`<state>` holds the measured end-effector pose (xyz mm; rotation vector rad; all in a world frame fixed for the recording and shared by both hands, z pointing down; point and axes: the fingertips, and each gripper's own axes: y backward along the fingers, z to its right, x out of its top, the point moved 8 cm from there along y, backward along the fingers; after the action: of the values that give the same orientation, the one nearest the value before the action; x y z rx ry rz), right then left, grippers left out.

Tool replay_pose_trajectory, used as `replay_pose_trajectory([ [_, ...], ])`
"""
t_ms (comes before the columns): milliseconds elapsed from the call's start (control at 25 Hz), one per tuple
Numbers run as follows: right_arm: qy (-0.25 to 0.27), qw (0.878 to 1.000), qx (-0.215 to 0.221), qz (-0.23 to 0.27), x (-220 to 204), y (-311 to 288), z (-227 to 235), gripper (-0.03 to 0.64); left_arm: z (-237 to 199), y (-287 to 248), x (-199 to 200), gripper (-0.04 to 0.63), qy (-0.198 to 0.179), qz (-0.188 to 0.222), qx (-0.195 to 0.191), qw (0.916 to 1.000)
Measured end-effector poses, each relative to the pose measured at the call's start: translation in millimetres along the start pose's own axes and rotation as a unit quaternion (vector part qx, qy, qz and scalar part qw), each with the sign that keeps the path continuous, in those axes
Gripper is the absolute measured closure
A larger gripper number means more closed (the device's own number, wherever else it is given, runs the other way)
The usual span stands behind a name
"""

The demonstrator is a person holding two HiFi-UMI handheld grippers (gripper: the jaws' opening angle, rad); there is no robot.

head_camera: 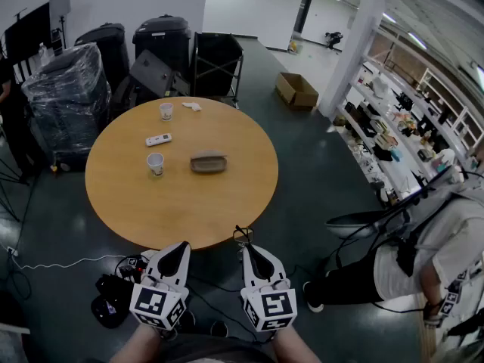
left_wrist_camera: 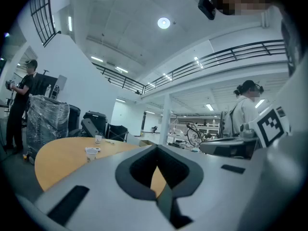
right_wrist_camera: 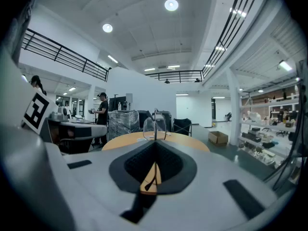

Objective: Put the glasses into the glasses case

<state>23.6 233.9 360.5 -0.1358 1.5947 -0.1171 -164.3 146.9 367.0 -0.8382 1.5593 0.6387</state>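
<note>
round table (head_camera: 227, 203) holds glasses case (head_camera: 209, 162); right gripper (right_wrist_camera: 155, 143) pinches glasses (right_wrist_camera: 155, 123)

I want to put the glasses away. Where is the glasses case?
In the head view, the glasses case lies near the middle of the round table, just right of the nearer paper cup.

The right claw (right_wrist_camera: 155, 140) has its jaws closed on the glasses (right_wrist_camera: 149, 126), which stand upright above the tips, lenses clear. Beyond them lies the round wooden bench (right_wrist_camera: 188, 141), with a cardboard box (right_wrist_camera: 217, 137) on the floor to its right.
</note>
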Motion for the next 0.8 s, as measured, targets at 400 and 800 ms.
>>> replay_pose_trajectory([
  [400, -0.004, 1.0, 0.001, -0.008, -1.6, -5.8, -4.9, 0.629, -8.9, 2.9, 0.8, 0.59, 0.0, 0.001, 0.006, 1.0],
  [800, -0.004, 1.0, -0.006, -0.017, 0.0, -17.7, -11.1, 0.629, -37.1, 7.8, -5.6, 0.59, 0.017, -0.005, 0.017, 0.9997],
])
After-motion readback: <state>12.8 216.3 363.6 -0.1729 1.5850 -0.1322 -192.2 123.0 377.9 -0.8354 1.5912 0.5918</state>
